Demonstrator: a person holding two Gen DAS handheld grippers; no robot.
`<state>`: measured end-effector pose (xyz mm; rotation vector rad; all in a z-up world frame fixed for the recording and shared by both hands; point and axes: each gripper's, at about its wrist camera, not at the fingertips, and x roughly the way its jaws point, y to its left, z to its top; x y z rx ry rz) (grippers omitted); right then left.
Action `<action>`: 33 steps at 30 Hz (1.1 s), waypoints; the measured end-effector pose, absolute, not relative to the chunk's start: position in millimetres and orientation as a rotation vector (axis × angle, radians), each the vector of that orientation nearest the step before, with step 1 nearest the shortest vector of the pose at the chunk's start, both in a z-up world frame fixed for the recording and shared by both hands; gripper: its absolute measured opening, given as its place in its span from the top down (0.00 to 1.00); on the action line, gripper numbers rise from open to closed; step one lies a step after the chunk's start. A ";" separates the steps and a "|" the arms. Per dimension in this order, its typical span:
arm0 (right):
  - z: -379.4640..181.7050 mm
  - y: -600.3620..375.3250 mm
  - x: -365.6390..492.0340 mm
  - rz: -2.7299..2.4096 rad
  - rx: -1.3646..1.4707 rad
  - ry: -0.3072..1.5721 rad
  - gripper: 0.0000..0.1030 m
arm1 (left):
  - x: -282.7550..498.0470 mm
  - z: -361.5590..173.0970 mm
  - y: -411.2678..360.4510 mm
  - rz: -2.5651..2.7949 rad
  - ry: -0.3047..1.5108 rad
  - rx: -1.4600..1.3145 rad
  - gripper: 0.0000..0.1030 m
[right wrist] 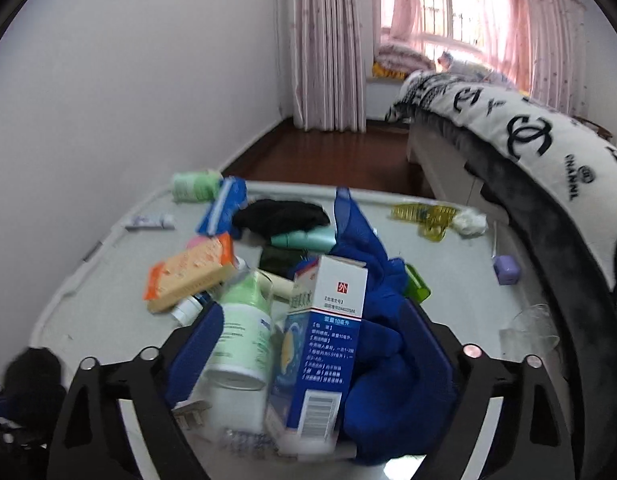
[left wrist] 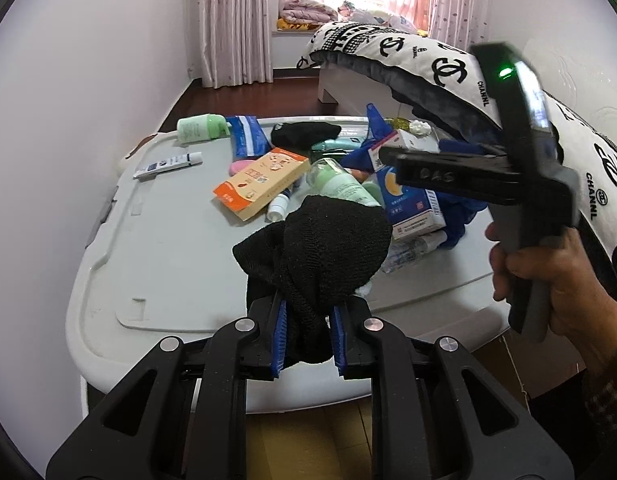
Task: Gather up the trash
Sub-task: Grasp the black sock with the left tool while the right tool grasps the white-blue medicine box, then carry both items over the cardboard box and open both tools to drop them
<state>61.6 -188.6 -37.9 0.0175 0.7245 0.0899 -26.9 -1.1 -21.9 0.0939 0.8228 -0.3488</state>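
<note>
My left gripper [left wrist: 308, 336] is shut on a black knitted sock [left wrist: 328, 256] and holds it above the near edge of the grey table [left wrist: 168, 248]. My right gripper [right wrist: 308, 344] is open. Its blue pads [right wrist: 196, 344] flank a green-and-white bottle [right wrist: 240, 336], a blue-and-white medicine box [right wrist: 320, 344] and a blue cloth [right wrist: 392, 360] in the clutter. In the left wrist view the right gripper's body [left wrist: 468, 176] hangs over the table's right side, held by a hand [left wrist: 556, 292].
On the table lie an orange box [left wrist: 264, 184], a white tube [left wrist: 168, 164], a green jar [left wrist: 200, 128], a second black cloth [left wrist: 304, 132], a yellow wrapper [right wrist: 424, 216], a purple case [right wrist: 506, 270] and a clear cup [right wrist: 528, 332]. A bed with a patterned blanket [right wrist: 528, 140] stands at the right.
</note>
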 end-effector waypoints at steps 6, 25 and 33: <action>-56.8 -187.9 79.0 0.099 -0.007 0.795 0.65 | -22.0 -23.7 5.7 -0.357 0.853 0.051 0.82; 60.4 -175.8 12.0 0.219 0.047 0.588 0.67 | -33.4 -16.5 29.6 -0.351 0.819 0.037 0.82; -12.4 -158.6 -97.3 0.294 0.075 0.847 0.67 | -99.6 -45.9 14.3 -0.435 0.964 0.203 0.81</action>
